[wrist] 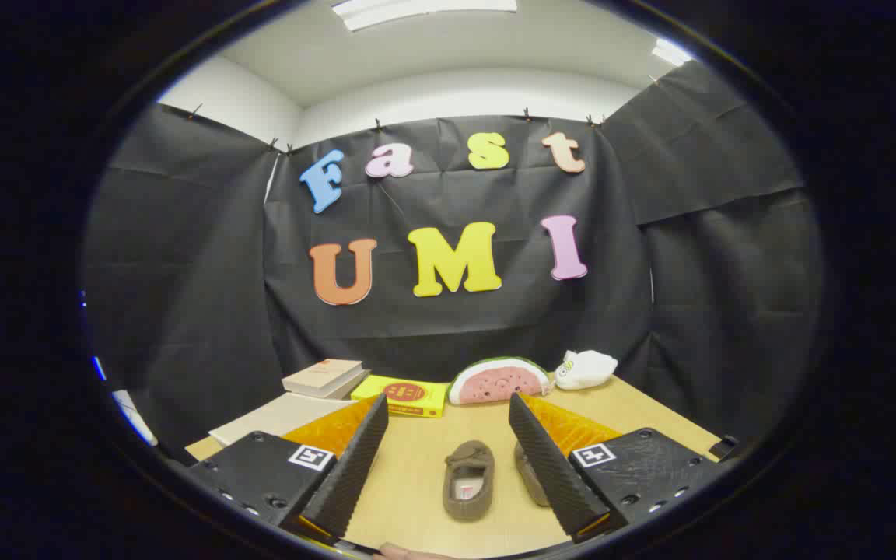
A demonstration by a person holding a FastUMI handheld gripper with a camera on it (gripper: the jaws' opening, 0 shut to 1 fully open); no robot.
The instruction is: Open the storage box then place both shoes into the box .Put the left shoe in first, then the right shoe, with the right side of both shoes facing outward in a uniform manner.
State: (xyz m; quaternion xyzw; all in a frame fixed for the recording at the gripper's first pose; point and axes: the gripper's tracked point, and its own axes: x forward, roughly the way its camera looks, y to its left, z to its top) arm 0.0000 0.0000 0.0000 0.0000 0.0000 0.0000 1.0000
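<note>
My gripper (448,420) is open, its two fingers spread wide above a light wooden table (417,459). A brown slip-on shoe (470,481) lies on the table between the fingers, toe pointing away from me. A second brown shoe (530,474) lies just to its right, mostly hidden behind the right finger (553,459). A flat beige box (281,418) sits beyond the left finger (355,459), partly covered by it. Nothing is held between the fingers.
Two stacked books (325,377) rest behind the beige box. A yellow box (404,395), a watermelon-slice plush (498,381) and a white plush toy (586,369) line the table's far edge against the black cloth wall.
</note>
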